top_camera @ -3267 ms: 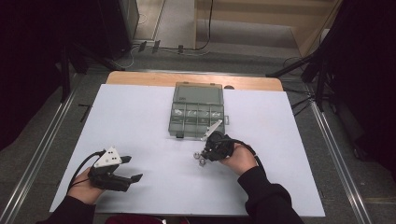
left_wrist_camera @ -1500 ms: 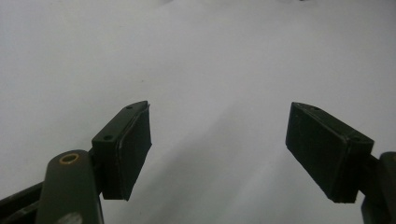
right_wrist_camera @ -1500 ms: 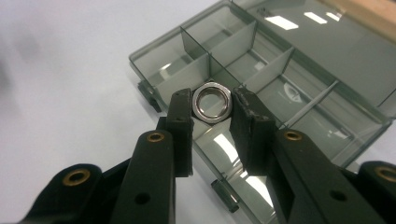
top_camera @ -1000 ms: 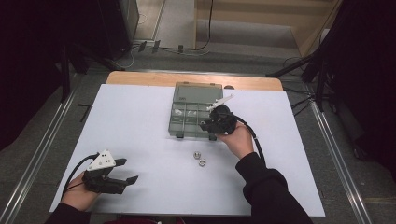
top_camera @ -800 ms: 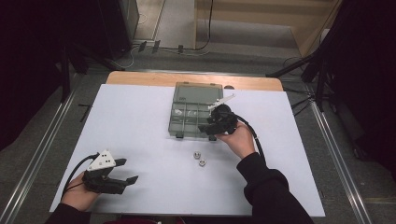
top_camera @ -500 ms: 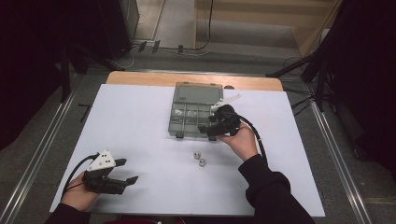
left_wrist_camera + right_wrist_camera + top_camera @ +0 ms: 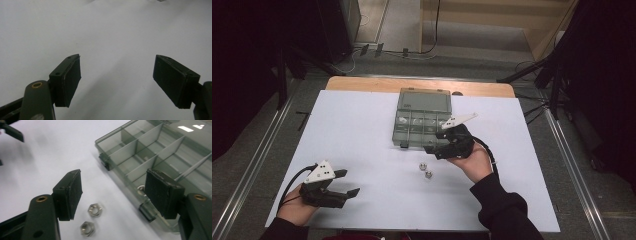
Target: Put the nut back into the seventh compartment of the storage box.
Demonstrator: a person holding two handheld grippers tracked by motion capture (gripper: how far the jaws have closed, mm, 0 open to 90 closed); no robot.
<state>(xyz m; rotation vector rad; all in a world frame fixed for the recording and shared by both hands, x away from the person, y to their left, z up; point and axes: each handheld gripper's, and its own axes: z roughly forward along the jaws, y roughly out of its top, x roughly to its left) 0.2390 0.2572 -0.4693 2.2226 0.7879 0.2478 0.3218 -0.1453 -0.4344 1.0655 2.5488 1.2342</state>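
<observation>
The right gripper [image 7: 438, 145], fingers apart, hovers near two small, hard, likely slippery steel hex nuts [image 7: 91, 218], best pinched across flats.

Overhead light, my white table [image 7: 362, 130] bright, surroundings dark. Glare streaks on organizer box [image 7: 175, 147] lid. My near jaws slightly soft; faint shadows under the nuts [image 7: 91, 217].

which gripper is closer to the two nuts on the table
Right. The right gripper hangs open just beyond the two nuts, by the compartment box. The left gripper sits open at the near left, well away from them.
</observation>
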